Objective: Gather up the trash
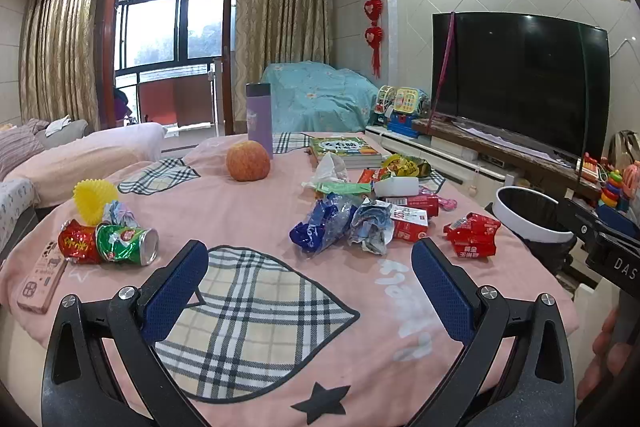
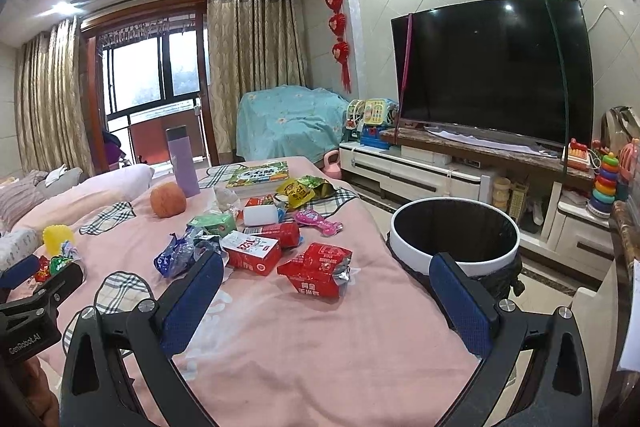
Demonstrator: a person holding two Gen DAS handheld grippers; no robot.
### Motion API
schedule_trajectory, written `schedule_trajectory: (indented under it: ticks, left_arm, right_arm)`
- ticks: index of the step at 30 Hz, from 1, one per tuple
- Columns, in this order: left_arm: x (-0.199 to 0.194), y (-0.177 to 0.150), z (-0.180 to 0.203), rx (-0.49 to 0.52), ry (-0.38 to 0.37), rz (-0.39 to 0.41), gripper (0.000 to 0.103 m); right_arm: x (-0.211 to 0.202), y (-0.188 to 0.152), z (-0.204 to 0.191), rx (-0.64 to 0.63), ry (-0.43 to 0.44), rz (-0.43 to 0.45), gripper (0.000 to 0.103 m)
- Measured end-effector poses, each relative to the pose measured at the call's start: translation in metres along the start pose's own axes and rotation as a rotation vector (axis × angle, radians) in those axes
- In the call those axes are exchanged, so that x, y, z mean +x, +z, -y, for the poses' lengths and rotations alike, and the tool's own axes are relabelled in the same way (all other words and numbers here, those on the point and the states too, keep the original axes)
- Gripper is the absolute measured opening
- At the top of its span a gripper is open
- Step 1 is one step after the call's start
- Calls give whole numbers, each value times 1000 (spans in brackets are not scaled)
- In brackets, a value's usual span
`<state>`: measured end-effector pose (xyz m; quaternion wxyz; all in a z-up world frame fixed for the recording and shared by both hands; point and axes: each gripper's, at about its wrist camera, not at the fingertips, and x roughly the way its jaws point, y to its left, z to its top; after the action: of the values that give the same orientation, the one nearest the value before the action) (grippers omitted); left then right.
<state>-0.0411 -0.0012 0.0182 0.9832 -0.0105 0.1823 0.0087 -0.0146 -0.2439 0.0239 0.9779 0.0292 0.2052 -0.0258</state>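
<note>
Trash lies on a table under a pink cloth (image 1: 280,227). A red wrapper (image 1: 472,235) (image 2: 320,269) lies near the right edge. A red carton (image 2: 252,251), a blue crumpled bag (image 1: 320,227) (image 2: 176,259) and a green packet (image 2: 212,223) lie mid-table. A crushed green can (image 1: 128,243) and a red wrapper (image 1: 78,247) lie at the left. A white-rimmed bin with a black liner (image 2: 454,239) (image 1: 532,215) stands beside the table's right edge. My left gripper (image 1: 310,259) is open and empty above the near cloth. My right gripper (image 2: 326,271) is open and empty, near the red wrapper.
An orange fruit (image 1: 248,161), a purple flask (image 1: 259,119), a book (image 1: 344,149), a yellow cup (image 1: 94,197) and a phone (image 1: 40,277) are also on the table. A TV (image 2: 488,75) on a low cabinet stands at the right, with toys (image 2: 606,183) beside it.
</note>
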Motion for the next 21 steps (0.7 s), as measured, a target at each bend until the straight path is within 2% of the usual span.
schedule_trajectory:
  ticks: [21]
  left_arm:
    - [0,-2,2,5,-7,-7,103]
  right_arm:
    - [6,-6,-1,16,28,-10,103]
